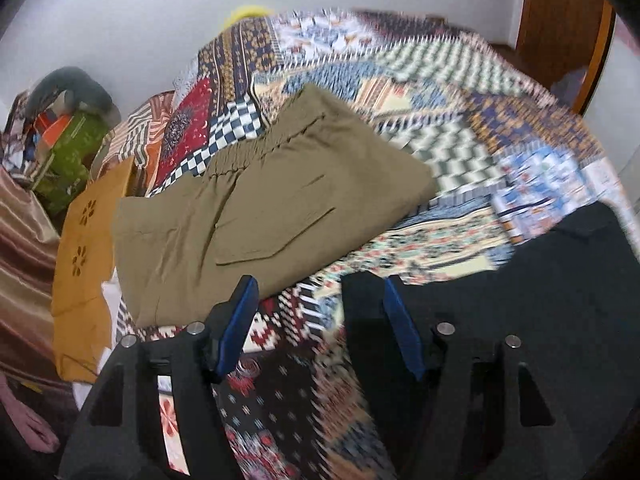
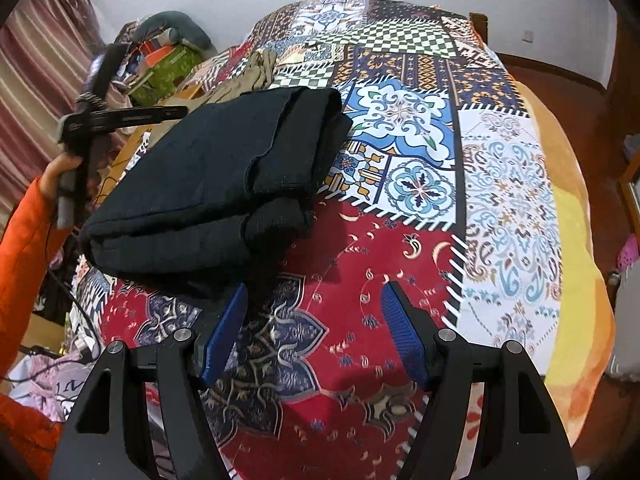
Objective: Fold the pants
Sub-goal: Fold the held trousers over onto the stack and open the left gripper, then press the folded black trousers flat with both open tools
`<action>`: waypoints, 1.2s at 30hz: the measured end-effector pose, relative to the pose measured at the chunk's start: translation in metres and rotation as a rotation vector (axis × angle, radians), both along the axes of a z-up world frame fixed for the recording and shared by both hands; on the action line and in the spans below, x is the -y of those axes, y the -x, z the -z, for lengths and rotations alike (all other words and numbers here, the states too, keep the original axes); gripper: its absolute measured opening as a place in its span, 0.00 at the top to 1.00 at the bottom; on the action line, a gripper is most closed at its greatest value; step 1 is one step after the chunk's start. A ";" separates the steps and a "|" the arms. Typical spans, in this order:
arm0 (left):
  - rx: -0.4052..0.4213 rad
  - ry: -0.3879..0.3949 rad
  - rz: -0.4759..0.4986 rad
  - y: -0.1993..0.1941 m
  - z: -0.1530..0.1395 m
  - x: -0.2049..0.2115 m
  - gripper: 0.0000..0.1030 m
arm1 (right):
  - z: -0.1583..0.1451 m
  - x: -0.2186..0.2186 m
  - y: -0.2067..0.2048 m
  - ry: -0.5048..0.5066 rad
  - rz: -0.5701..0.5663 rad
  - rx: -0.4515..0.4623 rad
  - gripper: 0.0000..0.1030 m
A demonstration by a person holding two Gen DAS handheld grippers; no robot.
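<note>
A bed fills both views, spread with a patchwork quilt point(image 2: 404, 128) of checkered, floral and red paisley panels, set against a pale wall point(image 1: 132, 20). At the bed's left side sits a heap of clutter with a green box point(image 1: 68, 156) and a grey cushion point(image 1: 76, 84), and a striped curtain point(image 2: 44, 52) hangs beyond it.

In the right wrist view, the black pants point(image 2: 216, 184) lie folded into a thick, squarish bundle on the quilt, left of centre, with stacked layers showing at the bundle's right edge. Behind them, partly hidden, lie the khaki pants point(image 2: 256, 68).

In the left wrist view, which is blurred, the khaki pants point(image 1: 256, 208) lie folded flat on the quilt, with the elastic waistband toward the far left and a back pocket facing up. The black pants point(image 1: 540, 288) are the dark mass at lower right, just behind the right finger. An orange cloth point(image 1: 88, 248) with cut-out flowers lies at the bed's left edge, beside the khaki pants.

The left tongs point(image 1: 320, 292) are spread wide with nothing between the blue pads, hovering over the quilt between the two garments. The right tongs point(image 2: 316, 300) are likewise spread wide and hold nothing, over the red paisley panel just in front of the black bundle. The left hand point(image 2: 60, 168), in an orange sleeve, shows at the left of the right wrist view gripping its handle.
</note>
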State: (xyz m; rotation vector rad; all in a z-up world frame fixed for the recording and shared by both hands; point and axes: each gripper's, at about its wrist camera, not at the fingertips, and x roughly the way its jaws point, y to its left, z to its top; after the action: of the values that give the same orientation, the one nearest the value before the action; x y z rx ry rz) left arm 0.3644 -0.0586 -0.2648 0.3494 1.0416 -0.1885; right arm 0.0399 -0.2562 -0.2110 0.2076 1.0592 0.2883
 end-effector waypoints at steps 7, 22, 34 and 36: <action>-0.050 -0.021 0.082 -0.014 0.025 -0.004 0.30 | 0.004 0.007 -0.027 0.005 -0.017 -0.006 0.32; -0.105 0.073 0.087 0.059 0.024 -0.044 0.30 | 0.014 0.055 -0.111 0.091 0.094 -0.002 0.32; -0.073 0.158 0.067 0.158 0.003 -0.031 0.30 | -0.018 0.066 -0.078 0.096 0.140 0.073 0.32; -0.064 0.189 0.059 0.170 -0.001 -0.028 0.30 | -0.027 0.063 -0.070 0.093 0.136 0.095 0.32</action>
State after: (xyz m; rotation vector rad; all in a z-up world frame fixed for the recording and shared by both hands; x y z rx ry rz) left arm 0.1942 -0.0306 -0.2639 0.2041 1.0676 -0.3505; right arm 0.1100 -0.3196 -0.1843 0.1794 0.9571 0.1248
